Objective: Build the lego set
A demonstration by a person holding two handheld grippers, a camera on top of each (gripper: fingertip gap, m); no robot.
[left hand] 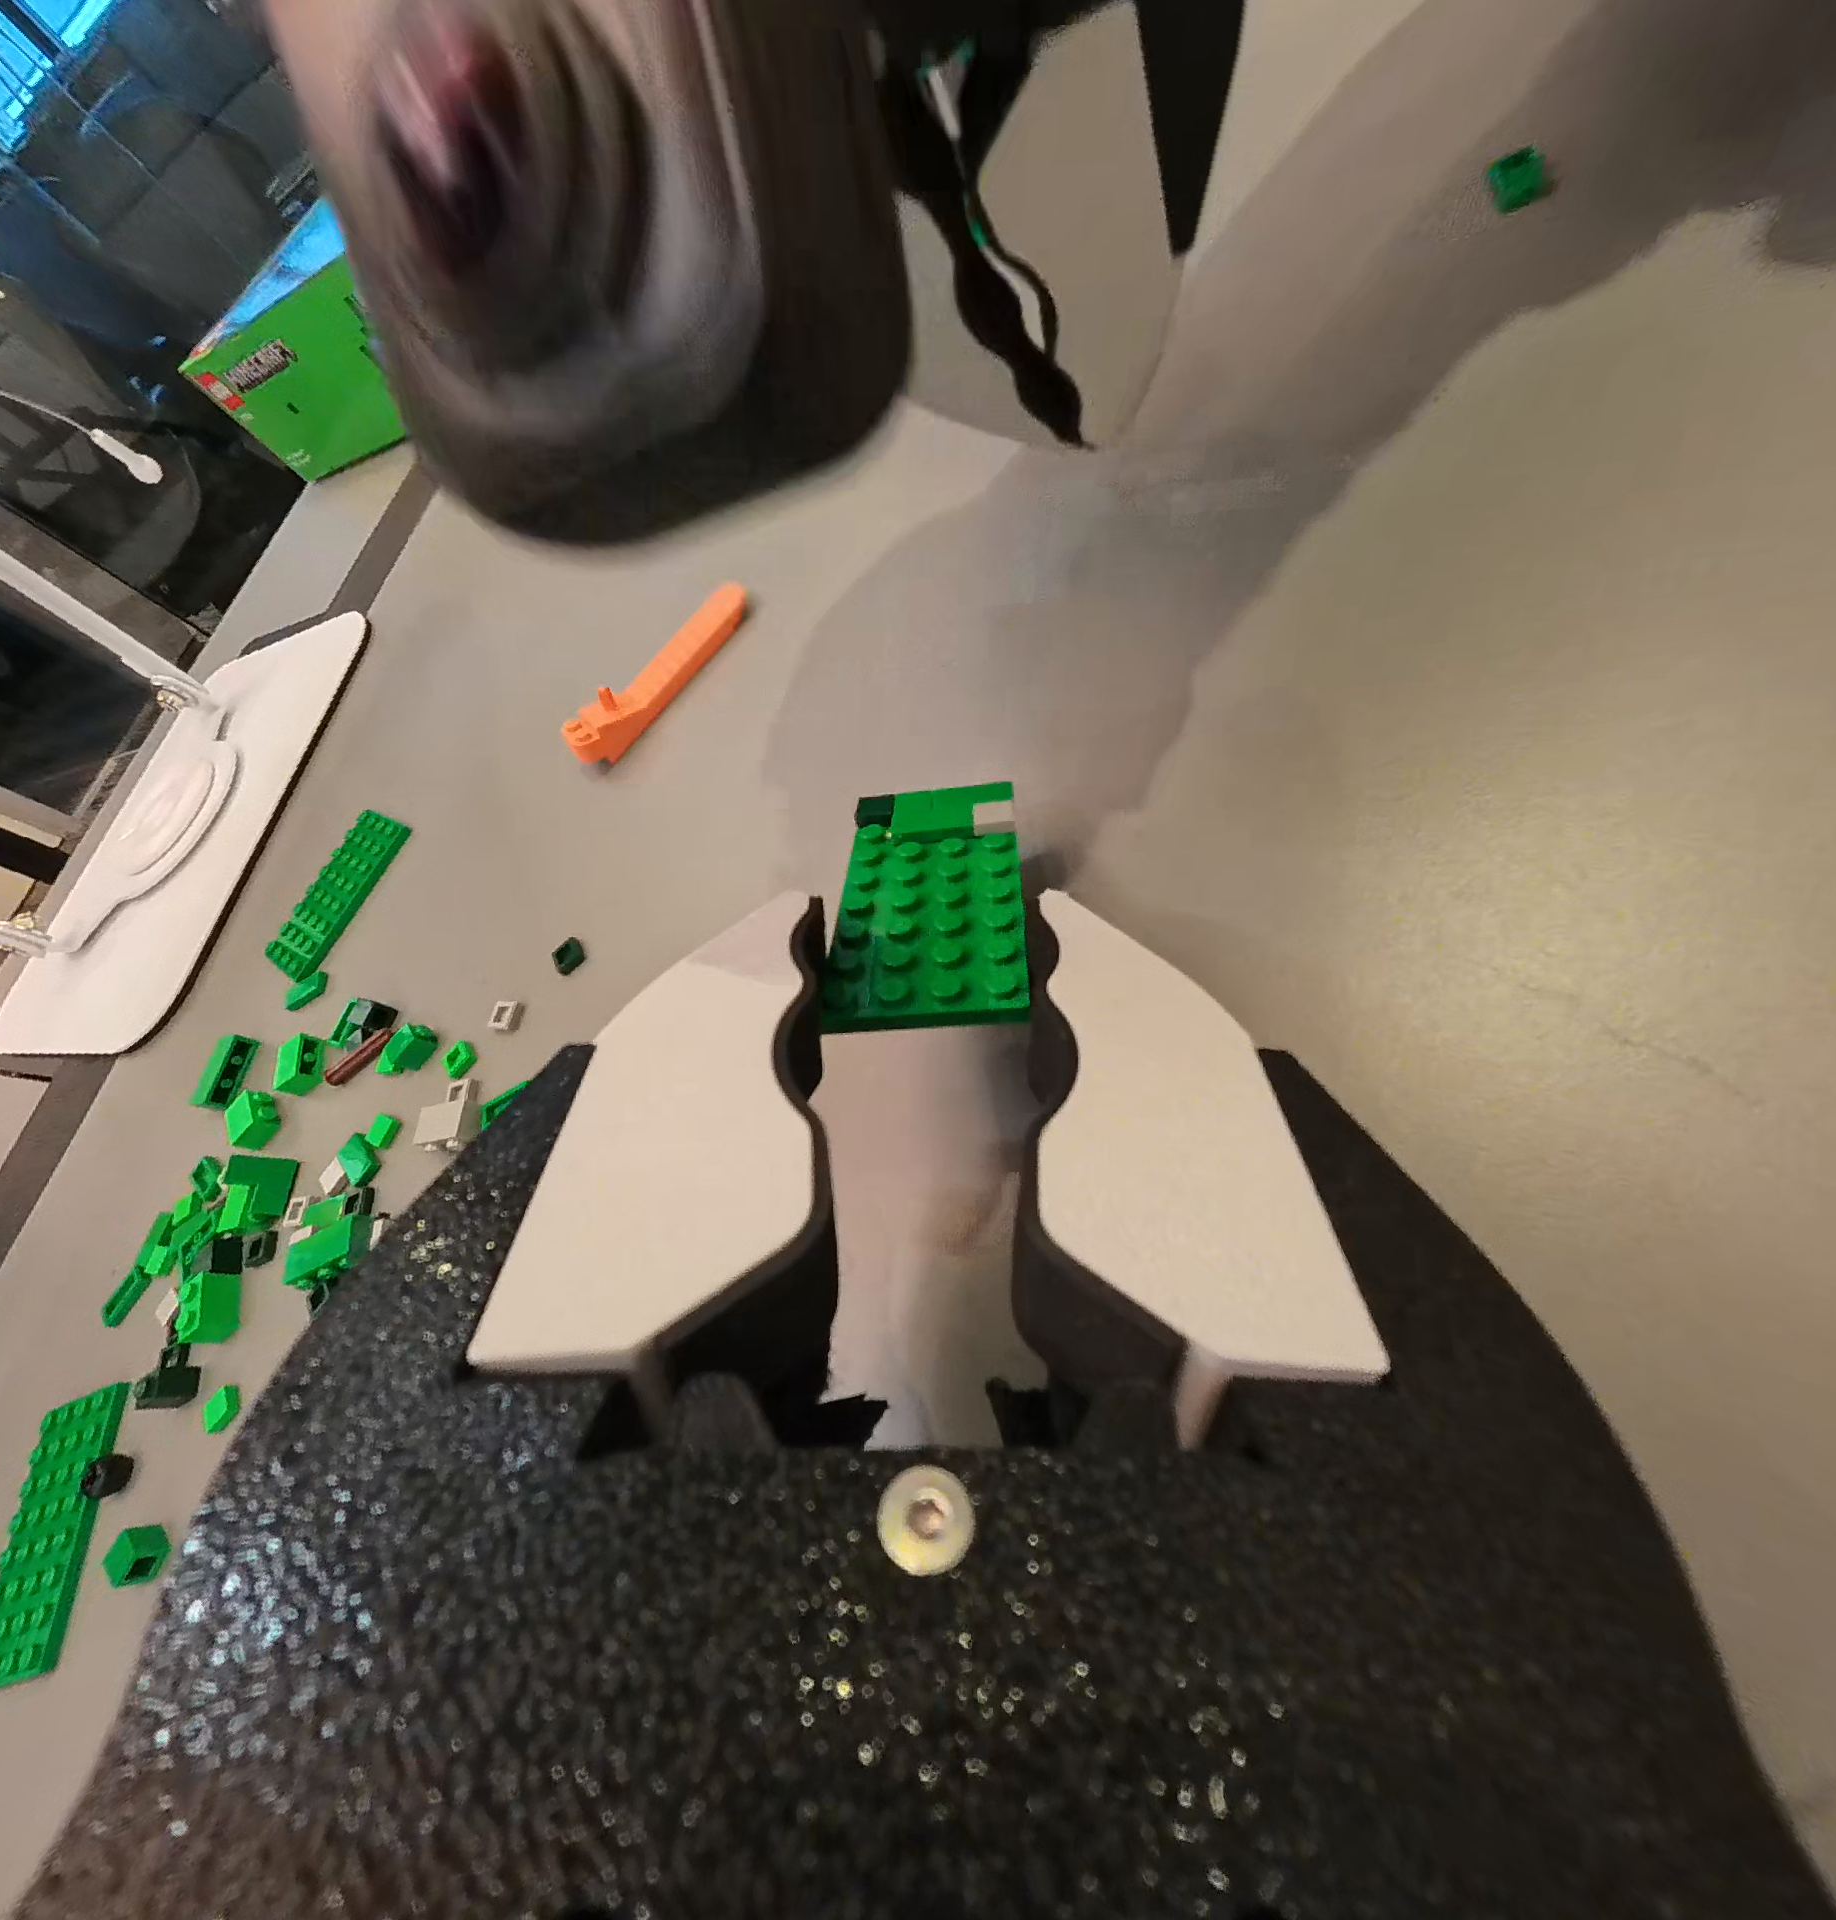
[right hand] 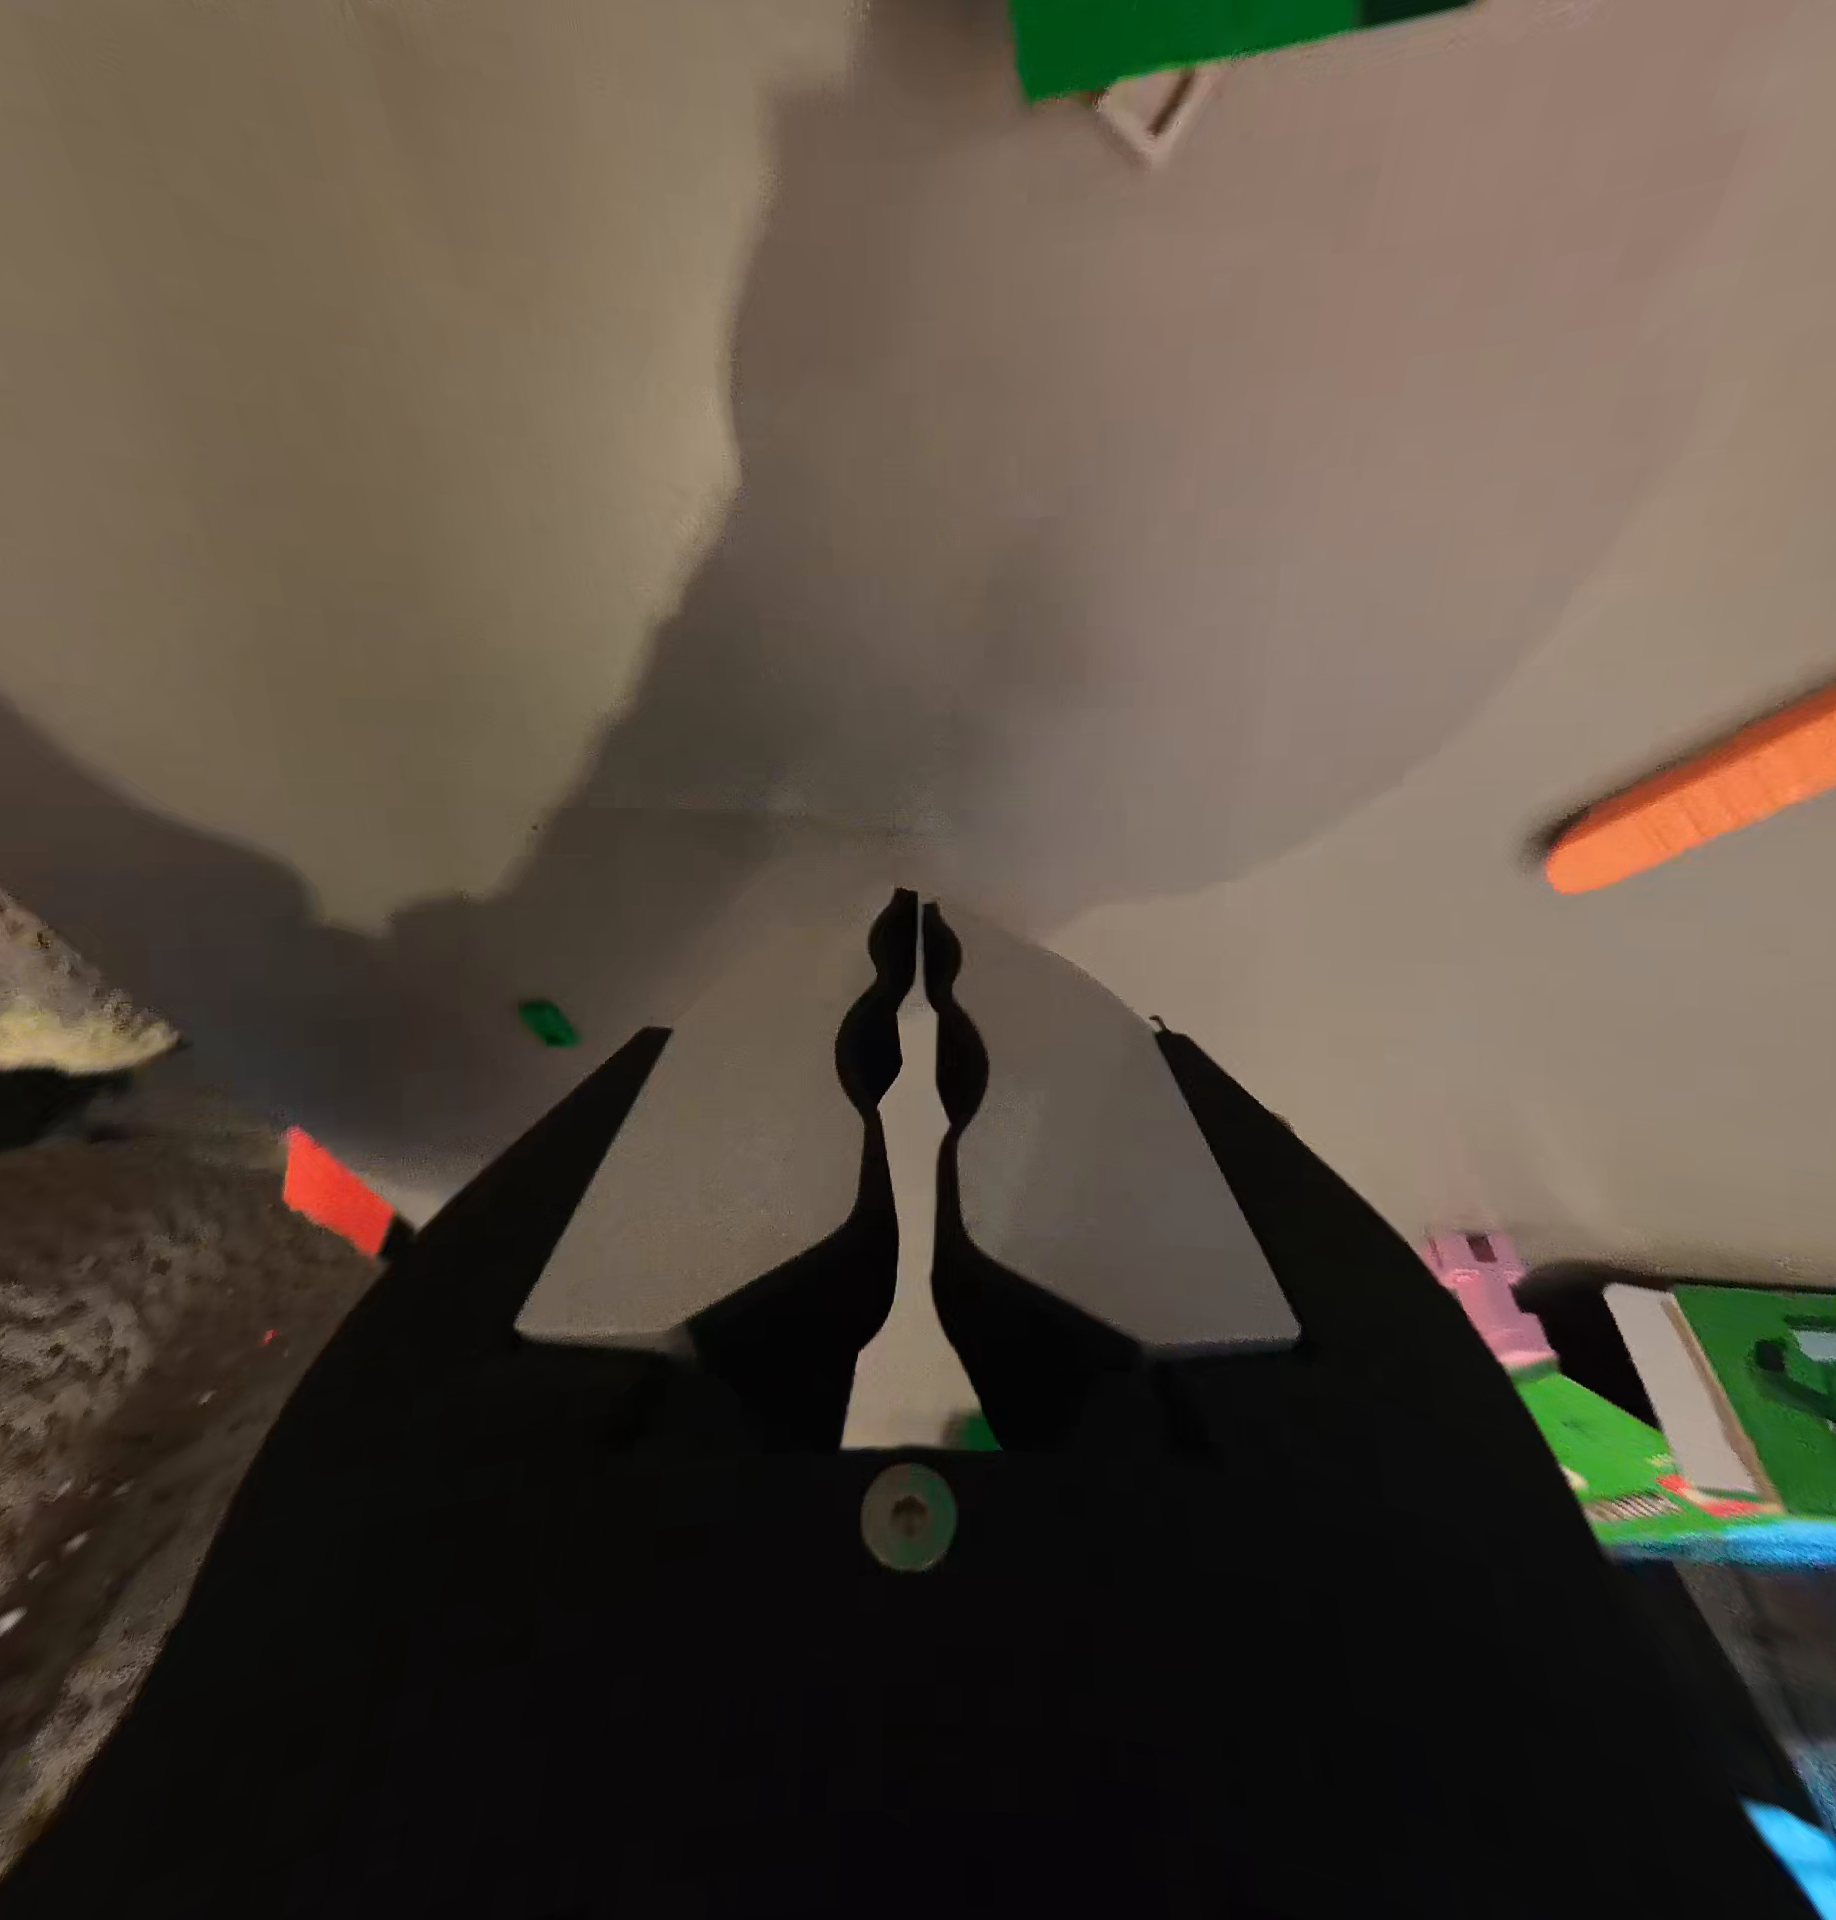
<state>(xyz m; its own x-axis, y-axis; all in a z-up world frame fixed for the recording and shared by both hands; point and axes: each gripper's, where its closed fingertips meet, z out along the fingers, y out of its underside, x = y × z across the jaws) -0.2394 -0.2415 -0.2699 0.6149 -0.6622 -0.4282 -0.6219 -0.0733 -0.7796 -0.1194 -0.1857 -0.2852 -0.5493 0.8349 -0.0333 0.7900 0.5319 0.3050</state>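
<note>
Our left gripper [left hand: 929, 935] clamps its jaws on the green plate [left hand: 929, 925] above the table [left hand: 1516, 831]; the orange separator [left hand: 654, 675] lies beyond it. Our right gripper [right hand: 914, 914] is closed, empty.

Grey tabletop [left hand: 1516, 935], shadowed; bright windows [left hand: 10, 62] far behind.

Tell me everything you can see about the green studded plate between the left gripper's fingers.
The green plate is a flat, glossy plastic rectangle covered in rows of round studs. It lies level between the fingertips of the left hand-held gripper, which flank its long sides. At its far end sits a row of smooth pieces: dark green, bright green and one grey. Whether it rests on the grey table is unclear.
</note>
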